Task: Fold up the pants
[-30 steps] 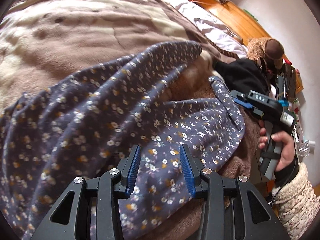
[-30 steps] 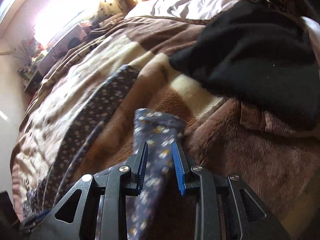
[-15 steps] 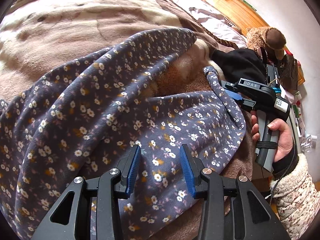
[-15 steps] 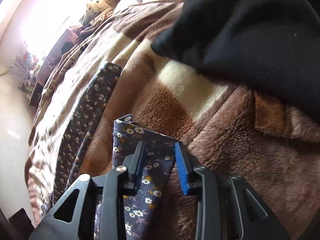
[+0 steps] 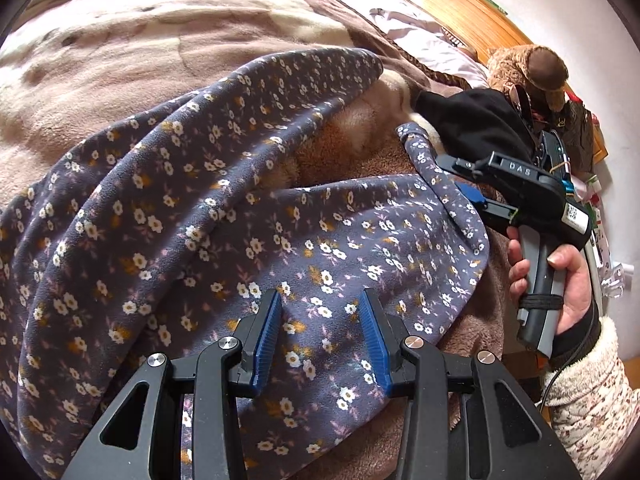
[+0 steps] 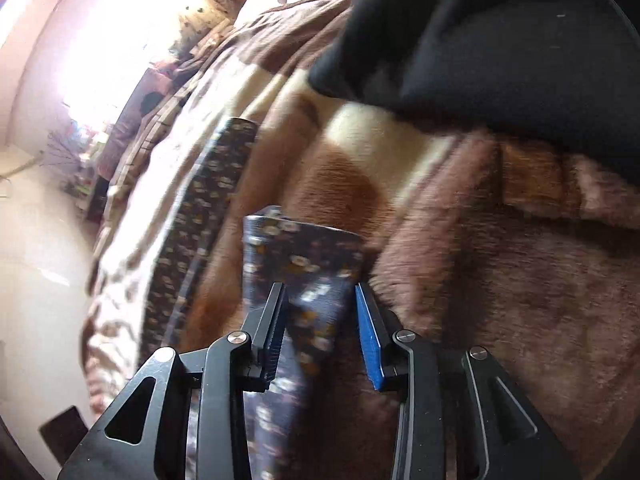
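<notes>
Bed: brown and cream fleece blanket (image 5: 132, 60) spreads ahead of both my tools, with a wooden headboard (image 5: 460, 4) far ahead to the right.
Pants: navy floral pants (image 5: 224, 216) lie draped on the blanket, directly under and ahead of my left hand-held gripper (image 5: 320, 322); one leg runs off ahead-left, the other reaches right toward my other tool.
Left hand-held gripper: blue pads spread wide, hovering over the floral cloth; I cannot tell whether the tips touch it.
Right hand-held gripper (image 6: 320, 310): pads apart, a leg hem of the pants (image 6: 304, 256) lying between them; the fabric looks close to the left pad and clear of the right one.
Right hand (image 5: 568, 288): wrapped around the tool's handle, to the right of my left tool.
Beyond: black garment (image 6: 500, 32) ahead-right, a stuffed bear (image 5: 532, 68) behind it.
</notes>
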Demonstrator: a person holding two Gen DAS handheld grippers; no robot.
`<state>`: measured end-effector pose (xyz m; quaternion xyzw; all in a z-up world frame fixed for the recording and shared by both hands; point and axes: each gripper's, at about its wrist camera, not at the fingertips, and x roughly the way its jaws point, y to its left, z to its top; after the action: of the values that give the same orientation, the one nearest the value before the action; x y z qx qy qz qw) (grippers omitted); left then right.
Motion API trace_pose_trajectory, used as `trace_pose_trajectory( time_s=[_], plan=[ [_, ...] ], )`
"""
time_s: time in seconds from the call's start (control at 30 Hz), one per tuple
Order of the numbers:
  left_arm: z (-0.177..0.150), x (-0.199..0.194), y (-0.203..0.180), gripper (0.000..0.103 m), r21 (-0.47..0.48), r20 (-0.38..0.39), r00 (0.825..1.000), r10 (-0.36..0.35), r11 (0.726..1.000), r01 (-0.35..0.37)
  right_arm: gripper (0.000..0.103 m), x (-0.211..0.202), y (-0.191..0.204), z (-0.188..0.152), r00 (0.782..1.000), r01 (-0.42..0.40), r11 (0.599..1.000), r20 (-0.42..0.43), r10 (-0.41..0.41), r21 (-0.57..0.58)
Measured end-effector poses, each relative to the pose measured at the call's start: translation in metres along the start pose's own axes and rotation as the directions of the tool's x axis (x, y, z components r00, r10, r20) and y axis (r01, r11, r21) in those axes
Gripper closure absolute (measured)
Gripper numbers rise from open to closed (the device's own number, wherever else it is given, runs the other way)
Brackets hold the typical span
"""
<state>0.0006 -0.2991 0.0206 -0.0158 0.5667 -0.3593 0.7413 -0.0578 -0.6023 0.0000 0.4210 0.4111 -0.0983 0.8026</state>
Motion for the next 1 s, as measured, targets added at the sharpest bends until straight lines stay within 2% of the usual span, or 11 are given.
trace_pose_trajectory(
  time_s=[0.07, 0.13, 0.23, 0.27, 0.33, 0.53, 0.6, 0.67, 0.77, 0.83, 1.0],
  plan=[
    [0.001, 0.0, 0.0, 0.064, -0.003, -0.001, 1.0, 0.001, 1.0, -0.001, 0.067, 0.01, 0.003, 0.004, 0.999, -0.038, 0.999, -0.035, 0.039, 0.012],
    [0.001, 0.0, -0.002, 0.064, 0.007, 0.001, 1.0, 0.008, 1.0, -0.008, 0.067, 0.017, 0.004, 0.008, 0.998, -0.01, 0.999, -0.069, 0.013, 0.034],
    [0.001, -0.002, -0.003, 0.064, 0.017, 0.007, 1.0, 0.021, 1.0, -0.021, 0.07, 0.016, 0.006, 0.012, 0.998, -0.019, 0.999, -0.061, 0.022, 0.037],
    [0.001, -0.004, -0.003, 0.064, 0.015, 0.015, 1.0, 0.026, 1.0, -0.027, 0.083, 0.014, 0.005, 0.011, 0.998, -0.015, 0.999, -0.054, 0.017, 0.045],
    [0.002, -0.008, -0.002, 0.064, 0.011, 0.028, 0.999, 0.033, 0.999, -0.034, 0.093, 0.007, 0.002, 0.01, 0.999, -0.022, 0.998, -0.024, 0.024, 0.052],
    [0.007, -0.026, -0.002, 0.064, 0.039, 0.083, 0.993, 0.087, 0.995, -0.09, 0.095, -0.032, 0.009, -0.003, 0.994, 0.015, 1.0, 0.108, -0.015, -0.005],
    [0.008, -0.031, -0.003, 0.064, 0.055, 0.103, 0.988, 0.119, 0.991, -0.125, 0.095, -0.046, 0.014, -0.009, 0.982, 0.106, 0.994, 0.162, -0.099, -0.03],
    [0.009, -0.034, -0.002, 0.064, 0.063, 0.114, 0.982, 0.15, 0.985, -0.158, 0.095, -0.054, 0.012, -0.012, 0.955, 0.224, 0.974, 0.208, -0.213, -0.031],
    [0.011, -0.037, -0.001, 0.064, 0.087, 0.126, 0.974, 0.188, 0.976, -0.199, 0.095, -0.052, -0.008, -0.007, 0.958, 0.235, 0.971, 0.163, -0.237, 0.034],
    [0.011, -0.038, 0.004, 0.064, 0.076, 0.125, 0.974, 0.187, 0.977, -0.197, 0.095, -0.059, -0.016, -0.007, 0.934, 0.297, 0.953, 0.193, -0.302, 0.055],
    [0.013, -0.036, 0.01, 0.064, 0.072, 0.13, 0.966, 0.225, 0.969, -0.235, 0.095, -0.071, -0.018, -0.011, 0.899, 0.358, 0.931, 0.243, -0.363, 0.066]
  ],
)
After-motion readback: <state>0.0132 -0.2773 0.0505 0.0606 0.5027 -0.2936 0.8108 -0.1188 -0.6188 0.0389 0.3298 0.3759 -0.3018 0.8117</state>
